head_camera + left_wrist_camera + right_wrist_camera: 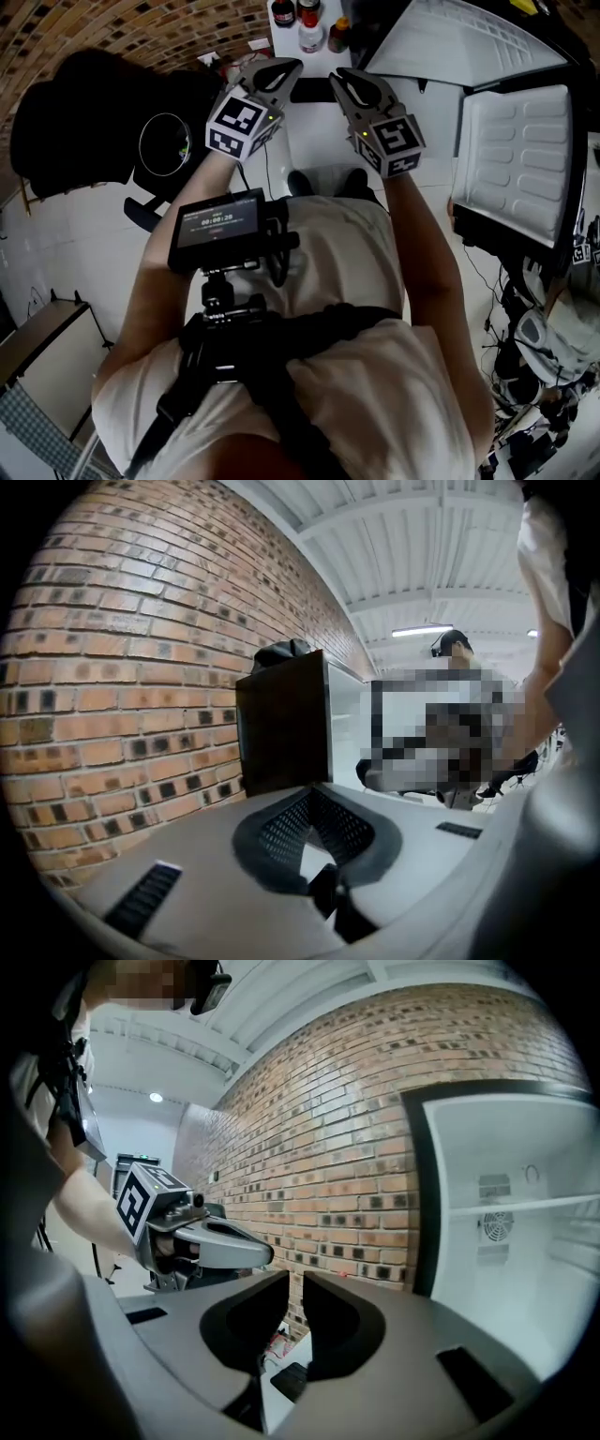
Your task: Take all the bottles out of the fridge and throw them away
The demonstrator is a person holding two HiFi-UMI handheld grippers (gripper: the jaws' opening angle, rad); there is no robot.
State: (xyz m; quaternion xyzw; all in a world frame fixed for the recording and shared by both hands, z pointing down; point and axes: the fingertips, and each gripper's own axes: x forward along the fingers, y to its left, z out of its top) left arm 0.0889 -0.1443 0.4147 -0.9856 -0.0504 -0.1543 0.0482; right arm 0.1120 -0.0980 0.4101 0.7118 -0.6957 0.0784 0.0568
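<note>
The white fridge (511, 1269) is seen at the right of the right gripper view. Its inside looks bare there, and only a small fan (495, 1225) is made out on the back wall. Its door (517, 159) is swung wide open at the right of the head view, most likely so that the inside can be reached. A big black shape (89, 122) with a round ring on it is seen at the upper left of the head view, by the brick wall (122, 667). It may be the bin for the bottles, but that cannot be told for sure.

The left gripper (289, 66) and the right gripper (339, 75) are held out side by side in the upper middle of the head view. Both are pointed toward the bottles, so a grab is probably being got ready. The fingers of the left gripper are pressed together with nothing in them. The fingers of the right gripper are kept a little apart, and nothing is held between them.

The bottles (310, 33) are stood on a white top (281, 42) at the top middle of the head view, ahead of both grippers. They are cut off by the top edge, so they cannot be counted for sure. Whether the white top is part of the fridge is not clear. No bottle is shown in either gripper view.
</note>
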